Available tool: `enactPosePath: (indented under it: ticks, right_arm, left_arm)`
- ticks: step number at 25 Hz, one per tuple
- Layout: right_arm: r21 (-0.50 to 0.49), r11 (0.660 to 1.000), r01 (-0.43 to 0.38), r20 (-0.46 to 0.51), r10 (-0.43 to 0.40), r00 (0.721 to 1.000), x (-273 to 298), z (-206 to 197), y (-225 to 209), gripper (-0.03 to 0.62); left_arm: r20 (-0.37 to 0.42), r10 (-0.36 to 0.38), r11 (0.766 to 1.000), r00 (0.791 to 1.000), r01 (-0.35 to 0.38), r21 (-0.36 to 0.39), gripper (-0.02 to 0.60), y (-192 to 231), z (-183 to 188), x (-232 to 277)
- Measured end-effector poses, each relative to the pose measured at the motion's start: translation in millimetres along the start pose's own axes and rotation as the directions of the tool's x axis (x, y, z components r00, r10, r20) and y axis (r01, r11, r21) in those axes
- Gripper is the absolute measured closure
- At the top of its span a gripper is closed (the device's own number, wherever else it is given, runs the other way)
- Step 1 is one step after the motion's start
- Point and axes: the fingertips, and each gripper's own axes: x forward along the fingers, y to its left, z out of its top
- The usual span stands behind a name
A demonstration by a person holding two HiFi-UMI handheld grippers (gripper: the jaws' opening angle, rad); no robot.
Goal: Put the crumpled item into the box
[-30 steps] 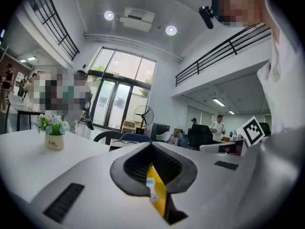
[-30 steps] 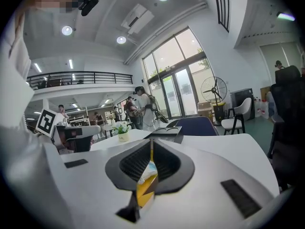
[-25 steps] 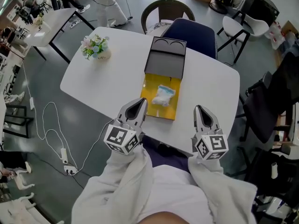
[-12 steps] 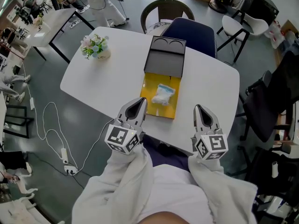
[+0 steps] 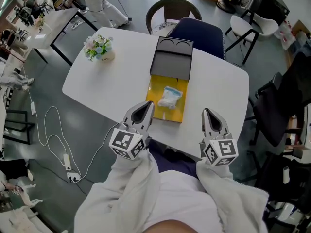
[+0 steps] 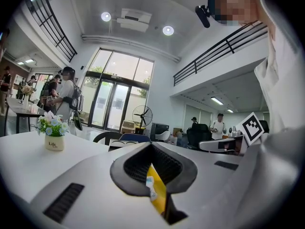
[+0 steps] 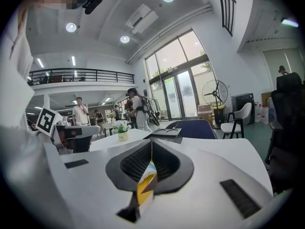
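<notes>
An open box [image 5: 154,94] with a yellow inside and a black lid [image 5: 171,62] folded back lies on the white table [image 5: 121,81]. A crumpled white item [image 5: 169,98] rests inside the box on the yellow floor. My left gripper [image 5: 146,107] hovers at the table's near edge, just left of the box, shut and empty. My right gripper [image 5: 208,113] hangs to the right of the box, also shut and empty. In the left gripper view the shut left gripper [image 6: 151,147] shows a sliver of yellow box [image 6: 158,197] through its lower gap. The right gripper [image 7: 151,143] shows the same in its own view.
A small pot of flowers [image 5: 99,49] stands at the table's far left. A dark blue chair [image 5: 199,33] and a brown chair [image 5: 167,8] sit behind the table. A black chair [image 5: 282,106] is on the right. A cable [image 5: 56,140] trails on the floor at left.
Neither gripper nor the box has moved. Only the people at the far tables have shifted a little.
</notes>
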Motion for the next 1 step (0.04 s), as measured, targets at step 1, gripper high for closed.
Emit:
enactPosePath:
  ticks: [1]
  right_arm:
    - [0.0,1.0,0.001,-0.001,-0.001,1.0,0.3,-0.2,0.4,0.56]
  left_arm:
    - [0.0,-0.002,1.0,1.0,0.002,-0.002,0.566,0.3,-0.3,-0.1]
